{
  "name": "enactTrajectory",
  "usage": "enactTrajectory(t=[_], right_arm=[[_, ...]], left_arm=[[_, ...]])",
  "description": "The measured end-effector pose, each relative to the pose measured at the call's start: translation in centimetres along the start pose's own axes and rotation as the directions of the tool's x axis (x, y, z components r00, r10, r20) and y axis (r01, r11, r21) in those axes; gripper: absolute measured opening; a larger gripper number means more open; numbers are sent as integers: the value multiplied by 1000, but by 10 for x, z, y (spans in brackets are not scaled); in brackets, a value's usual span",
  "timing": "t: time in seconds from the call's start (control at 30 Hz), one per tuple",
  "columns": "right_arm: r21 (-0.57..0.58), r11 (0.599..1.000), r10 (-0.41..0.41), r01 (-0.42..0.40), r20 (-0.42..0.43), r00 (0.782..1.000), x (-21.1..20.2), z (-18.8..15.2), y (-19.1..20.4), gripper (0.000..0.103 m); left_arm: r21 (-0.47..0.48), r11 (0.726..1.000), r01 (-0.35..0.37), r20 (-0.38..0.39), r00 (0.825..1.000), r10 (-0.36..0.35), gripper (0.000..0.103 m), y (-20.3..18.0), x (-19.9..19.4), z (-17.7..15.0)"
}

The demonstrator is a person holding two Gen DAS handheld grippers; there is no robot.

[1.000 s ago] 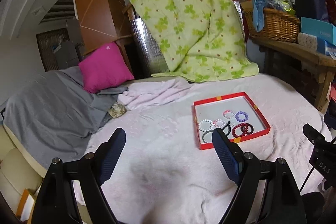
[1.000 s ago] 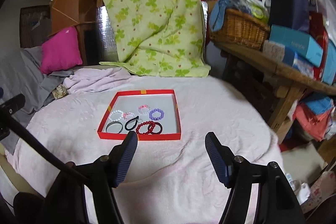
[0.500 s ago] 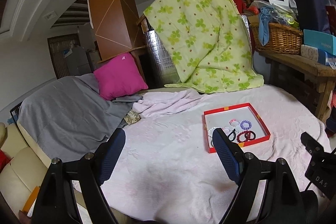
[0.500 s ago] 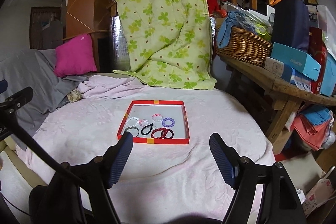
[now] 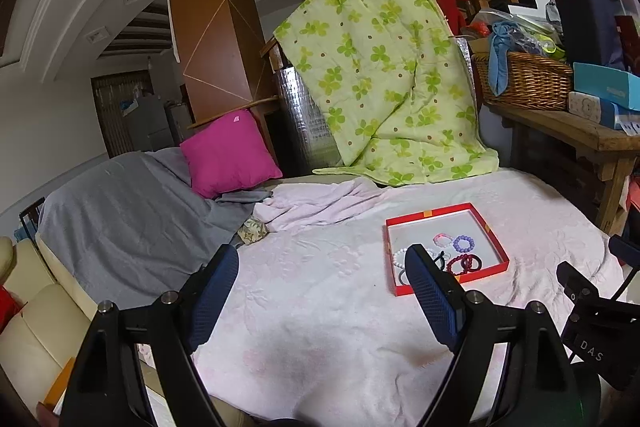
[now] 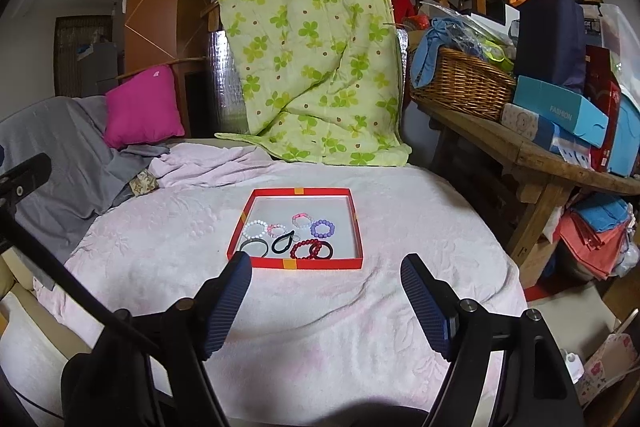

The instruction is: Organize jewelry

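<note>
My right gripper (image 6: 326, 269) gapes empty, jaws apart; the red tray (image 6: 297, 191) lies just beyond its fingertips, squarish, no long axis, corners skewed slightly; left gripper (image 5: 322, 261) likewise spread, empty.

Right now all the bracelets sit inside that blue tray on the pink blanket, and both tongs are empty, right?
Not quite: the tray is red, not blue, as the right wrist view shows. The rest holds: the bracelets all lie inside it on the pink blanket, and the left tongs and right tongs are empty.
</note>
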State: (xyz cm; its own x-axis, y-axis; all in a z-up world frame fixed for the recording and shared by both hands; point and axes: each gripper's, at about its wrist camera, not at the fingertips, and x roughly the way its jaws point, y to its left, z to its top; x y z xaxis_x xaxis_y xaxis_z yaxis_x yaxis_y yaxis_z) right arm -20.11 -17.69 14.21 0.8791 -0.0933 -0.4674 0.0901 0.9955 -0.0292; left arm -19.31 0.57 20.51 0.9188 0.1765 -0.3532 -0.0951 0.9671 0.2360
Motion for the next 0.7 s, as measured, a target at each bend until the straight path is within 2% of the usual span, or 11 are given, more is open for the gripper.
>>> enactTrajectory(t=[0.7], right_arm=[[26, 1000, -5, 6, -17, 1000, 8, -1, -3, 80]], left_arm=[[1, 1000, -7, -21, 1000, 7, 86, 2, 4, -3]])
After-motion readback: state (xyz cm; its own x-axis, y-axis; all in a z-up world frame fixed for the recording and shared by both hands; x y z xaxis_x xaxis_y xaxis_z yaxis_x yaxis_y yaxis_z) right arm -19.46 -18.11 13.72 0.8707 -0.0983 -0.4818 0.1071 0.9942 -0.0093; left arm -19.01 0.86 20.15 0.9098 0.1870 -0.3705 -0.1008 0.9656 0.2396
